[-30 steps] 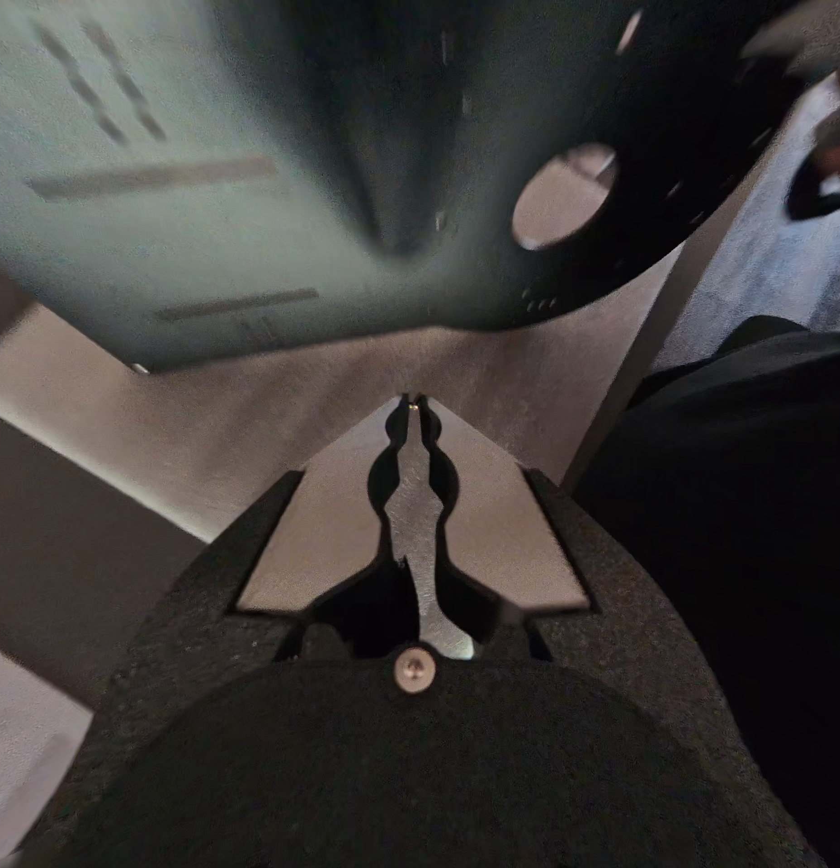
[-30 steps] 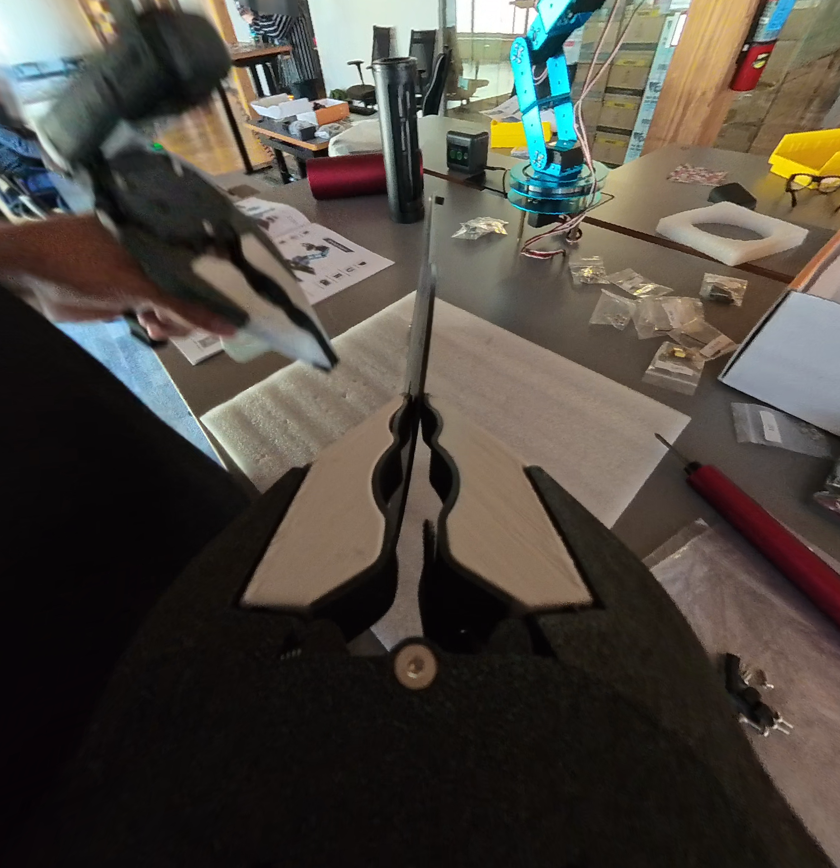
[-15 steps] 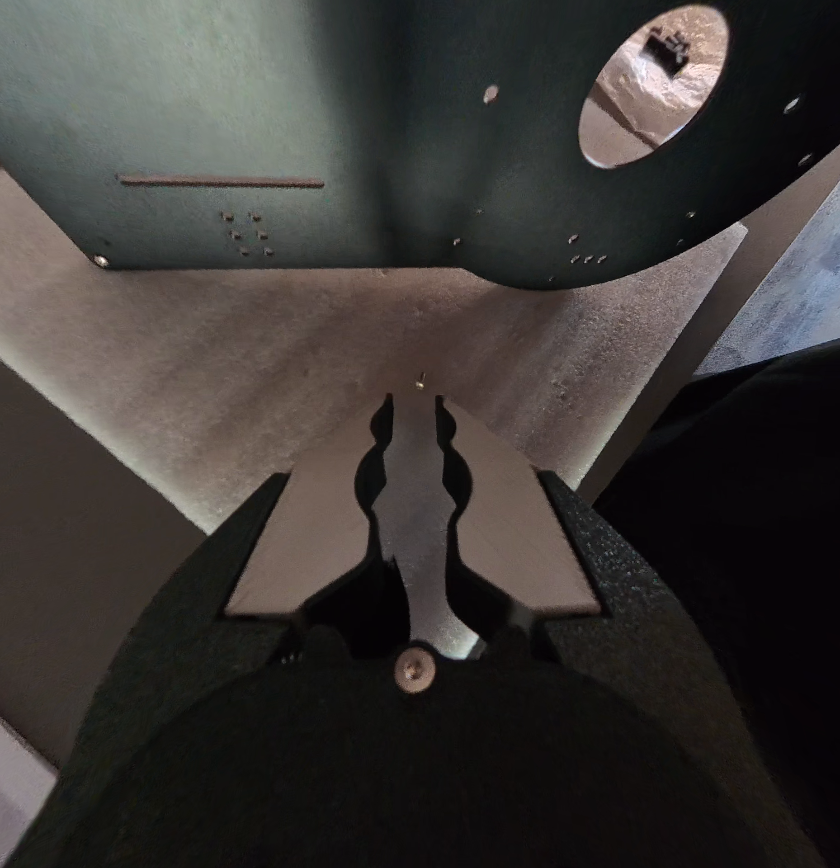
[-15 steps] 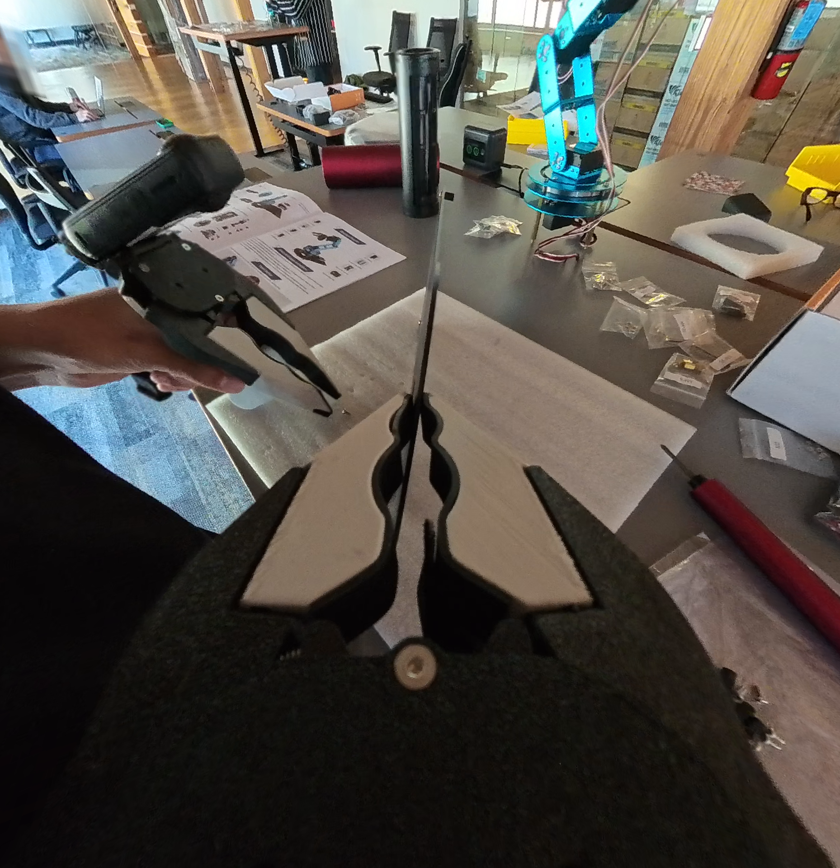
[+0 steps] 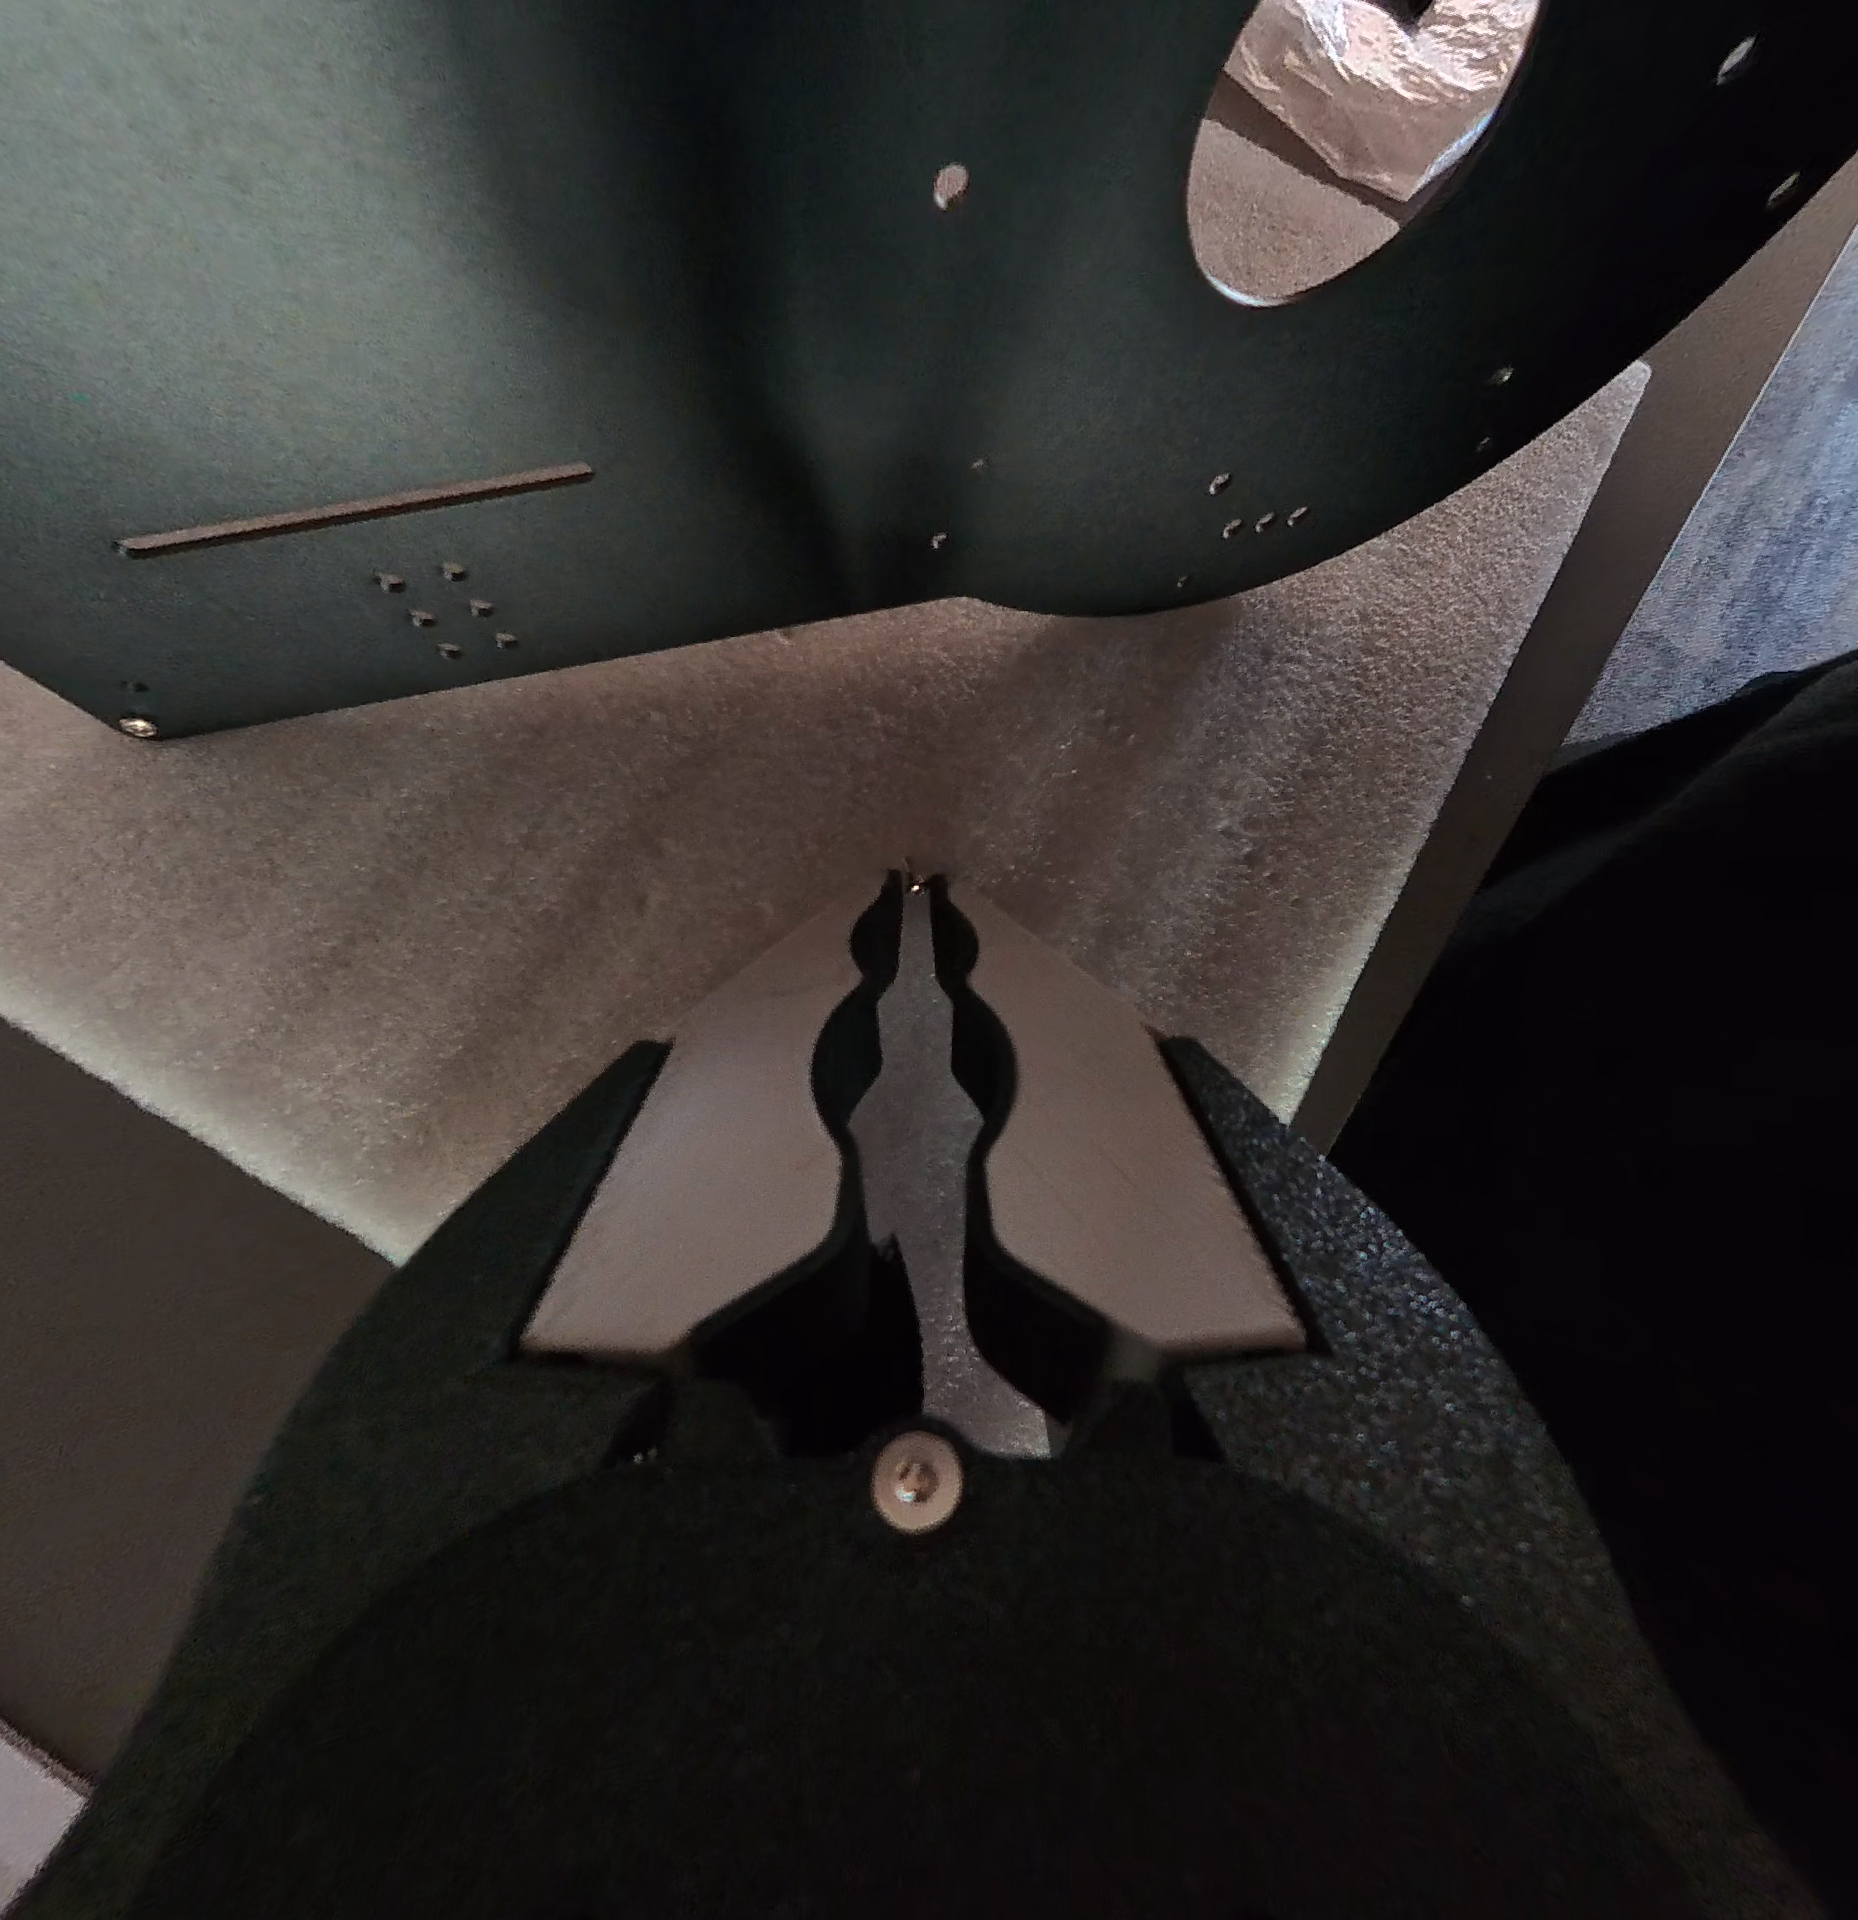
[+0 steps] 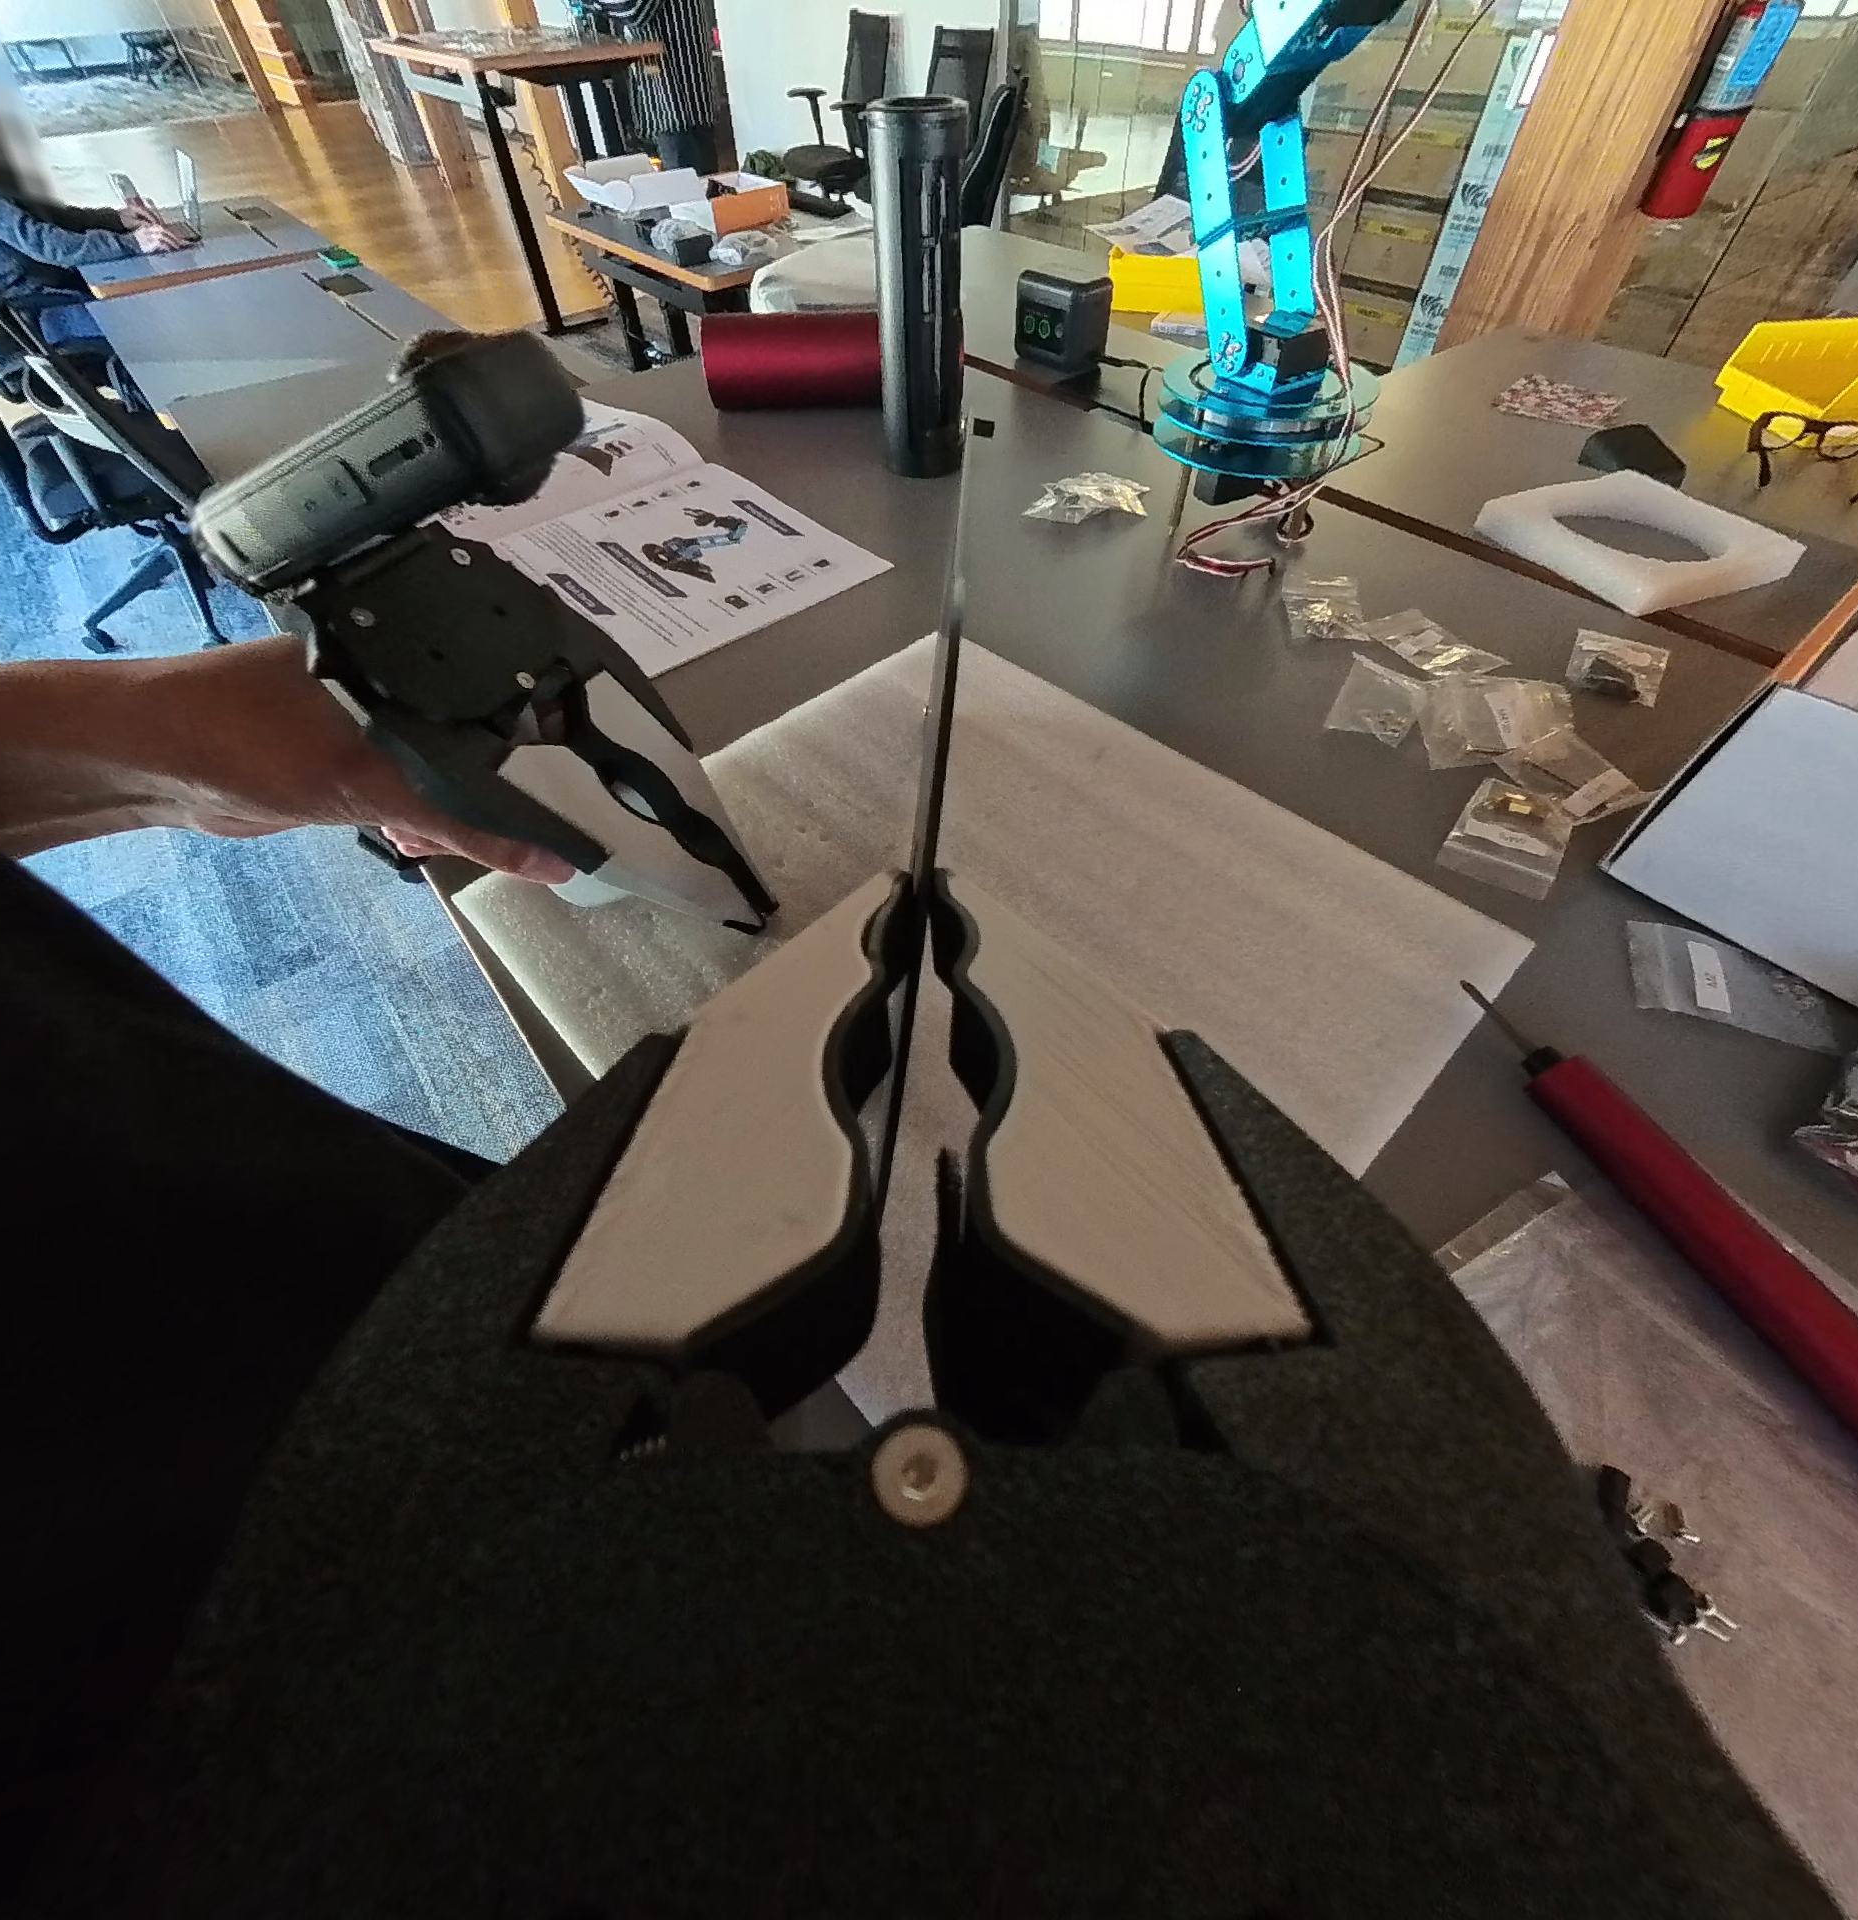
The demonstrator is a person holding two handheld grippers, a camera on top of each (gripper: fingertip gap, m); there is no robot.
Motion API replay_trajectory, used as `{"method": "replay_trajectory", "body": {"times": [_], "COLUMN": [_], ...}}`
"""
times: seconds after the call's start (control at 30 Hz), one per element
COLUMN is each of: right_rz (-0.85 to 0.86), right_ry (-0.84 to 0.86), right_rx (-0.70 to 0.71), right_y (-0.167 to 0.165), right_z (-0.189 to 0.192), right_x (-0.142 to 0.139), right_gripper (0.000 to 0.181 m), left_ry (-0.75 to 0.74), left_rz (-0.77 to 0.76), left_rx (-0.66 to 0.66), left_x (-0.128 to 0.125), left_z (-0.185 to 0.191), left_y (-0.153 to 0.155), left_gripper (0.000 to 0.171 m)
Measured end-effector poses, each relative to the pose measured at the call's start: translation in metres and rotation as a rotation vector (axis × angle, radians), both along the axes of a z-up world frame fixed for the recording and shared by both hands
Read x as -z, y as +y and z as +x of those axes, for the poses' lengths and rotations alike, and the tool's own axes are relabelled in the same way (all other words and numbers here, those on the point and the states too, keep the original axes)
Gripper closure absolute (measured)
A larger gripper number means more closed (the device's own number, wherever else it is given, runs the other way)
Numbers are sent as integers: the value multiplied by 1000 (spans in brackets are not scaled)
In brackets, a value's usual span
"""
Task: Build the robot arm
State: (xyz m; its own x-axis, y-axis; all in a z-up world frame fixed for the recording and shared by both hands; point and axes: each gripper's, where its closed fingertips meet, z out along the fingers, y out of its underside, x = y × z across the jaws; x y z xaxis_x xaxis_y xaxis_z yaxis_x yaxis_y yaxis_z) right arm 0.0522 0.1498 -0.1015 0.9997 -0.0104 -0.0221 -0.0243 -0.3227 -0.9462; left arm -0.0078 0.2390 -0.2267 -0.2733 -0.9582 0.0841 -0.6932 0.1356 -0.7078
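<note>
My right gripper is shut on a thin black metal plate and holds it upright, edge-on, over a white foam sheet. In the left wrist view the plate fills the top, with a large round hole, a slot and small holes. My left gripper is shut on a tiny silver screw, its tips on the foam sheet just below the plate. It also shows in the right wrist view, held by a hand, left of the plate.
A dark table carries a red-handled screwdriver, small bags of hardware, a blue robot arm, a black tube, a red cylinder, an open manual and a white box. The table edge is at left. The left gripper's tips are roughly 15 cm from the right gripper's.
Half a second ago my left gripper was open, with the screw lying on the foam just beyond its tips; it has closed on the screw. The right gripper keeps holding the plate.
</note>
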Motion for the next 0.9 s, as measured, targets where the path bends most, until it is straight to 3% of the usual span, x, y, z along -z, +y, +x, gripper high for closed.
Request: {"method": "replay_trajectory", "body": {"times": [0.47,0.53,0.73,0.8,0.9], "right_rz": [-4,-5,-6,-8,-17], "right_ry": [17,15,6,-3,-19], "right_rx": [3,2,-1,-2,-2], "right_y": [0,0,0,0,0], "right_z": [2,2,-1,-1,-2], "right_x": [1,1,0,0,0], "right_gripper": [180,180,180,180,180], "left_ry": [-48,-117,-445,-466,-413], "left_rz": [-1,-36,-128,-95,66], "left_rx": [-6,20,232,318,412], "left_x": [-12,-29,-130,-143,-135], "left_z": [2,6,27,35,47], "left_y": [-3,-9,-28,-26,-14], "left_gripper": [171,171,171,171,171]}}
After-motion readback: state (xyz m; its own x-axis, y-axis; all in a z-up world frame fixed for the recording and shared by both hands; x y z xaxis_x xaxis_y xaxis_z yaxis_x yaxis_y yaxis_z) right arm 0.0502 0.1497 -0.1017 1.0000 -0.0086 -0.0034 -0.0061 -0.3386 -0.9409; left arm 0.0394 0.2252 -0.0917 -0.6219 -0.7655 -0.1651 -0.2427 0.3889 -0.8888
